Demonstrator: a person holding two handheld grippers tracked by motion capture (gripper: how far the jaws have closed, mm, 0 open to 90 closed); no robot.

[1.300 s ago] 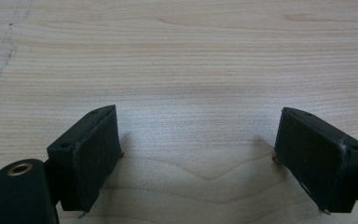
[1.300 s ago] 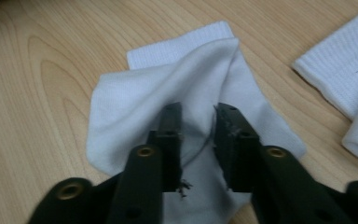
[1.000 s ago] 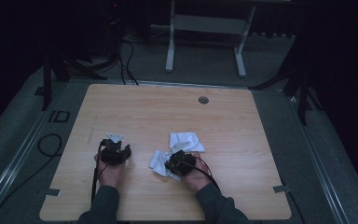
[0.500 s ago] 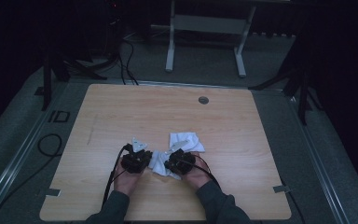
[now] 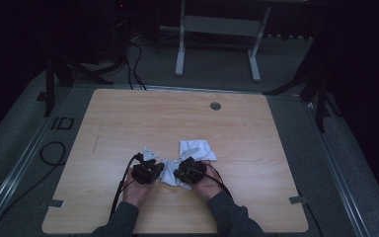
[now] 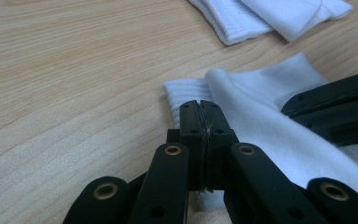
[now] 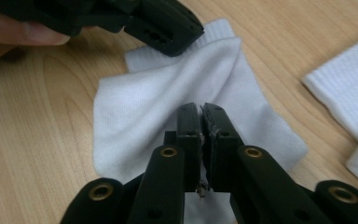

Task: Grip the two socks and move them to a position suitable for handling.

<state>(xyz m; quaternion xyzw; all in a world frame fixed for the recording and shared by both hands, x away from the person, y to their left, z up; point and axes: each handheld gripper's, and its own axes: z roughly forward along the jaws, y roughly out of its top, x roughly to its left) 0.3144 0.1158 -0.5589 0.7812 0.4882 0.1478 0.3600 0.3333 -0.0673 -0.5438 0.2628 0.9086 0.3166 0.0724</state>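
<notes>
Left claw (image 5: 154,167) moved in beside right claw (image 5: 181,170), jaws just closed, both pinching white sock (image 5: 169,173)

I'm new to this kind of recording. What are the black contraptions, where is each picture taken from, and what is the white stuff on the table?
There is no robot arm here: a person holds a hand-operated black gripper in each hand, the left gripper and the right gripper. The high view looks down on the light wooden table from above. Each of the other two views comes from a camera riding on one gripper, looking along its jaws. A small white sock lies between the grippers; both jaws are closed on its fabric, the left having just closed at the ribbed cuff. A second white sock, folded, lies just beyond.
</notes>
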